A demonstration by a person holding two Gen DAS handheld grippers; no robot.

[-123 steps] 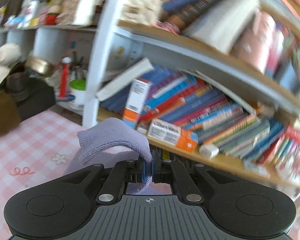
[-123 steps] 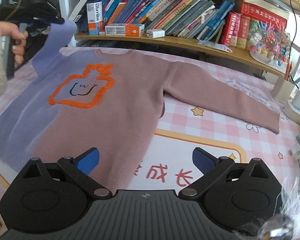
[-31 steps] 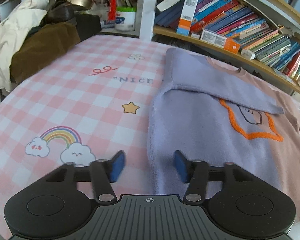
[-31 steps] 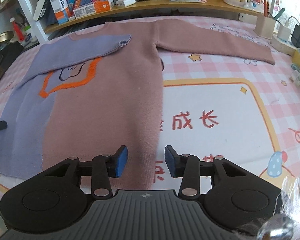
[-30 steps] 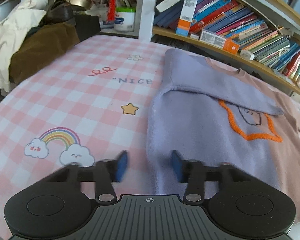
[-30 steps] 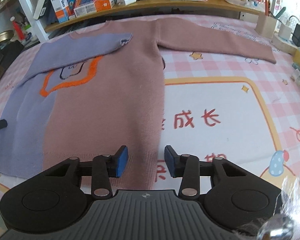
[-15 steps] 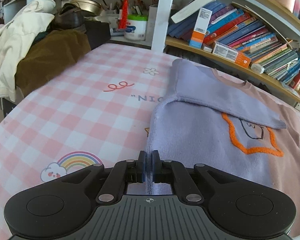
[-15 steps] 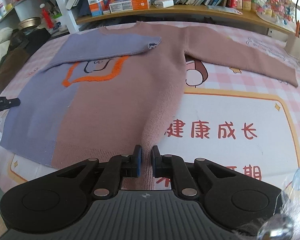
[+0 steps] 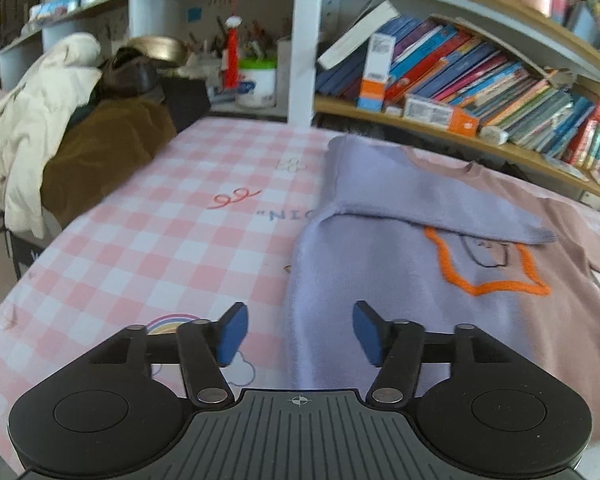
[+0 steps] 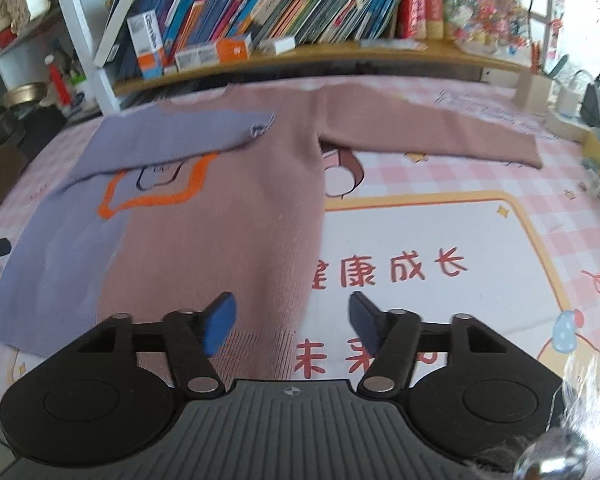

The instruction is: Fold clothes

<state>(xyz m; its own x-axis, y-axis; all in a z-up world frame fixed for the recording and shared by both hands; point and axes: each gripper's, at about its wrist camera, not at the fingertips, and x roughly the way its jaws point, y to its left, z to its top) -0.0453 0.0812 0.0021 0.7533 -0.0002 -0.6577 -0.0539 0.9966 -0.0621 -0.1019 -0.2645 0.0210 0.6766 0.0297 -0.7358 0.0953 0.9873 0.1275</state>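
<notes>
**A:** Where is the garment?

**B:** A sweater [image 10: 220,216], half lilac and half dusty pink with an orange outline on the chest, lies flat on a pink checked tabletop [image 9: 148,240]. Its lilac sleeve [image 10: 172,140] is folded across the chest; the pink sleeve [image 10: 428,128] stretches out sideways.

**A:** And the tongs?

**B:** The left tongs [image 9: 298,338] have just been opening and stand wide above the sweater's lilac side edge near the hem, gripping nothing. The right tongs [image 10: 288,326] have also just been opening, wide apart above the pink hem corner, pads clear of the knit.

**A:** Behind?

**B:** Bookshelves [image 10: 300,8], and a heap of coats [image 9: 52,128] beside the tabletop.
</notes>
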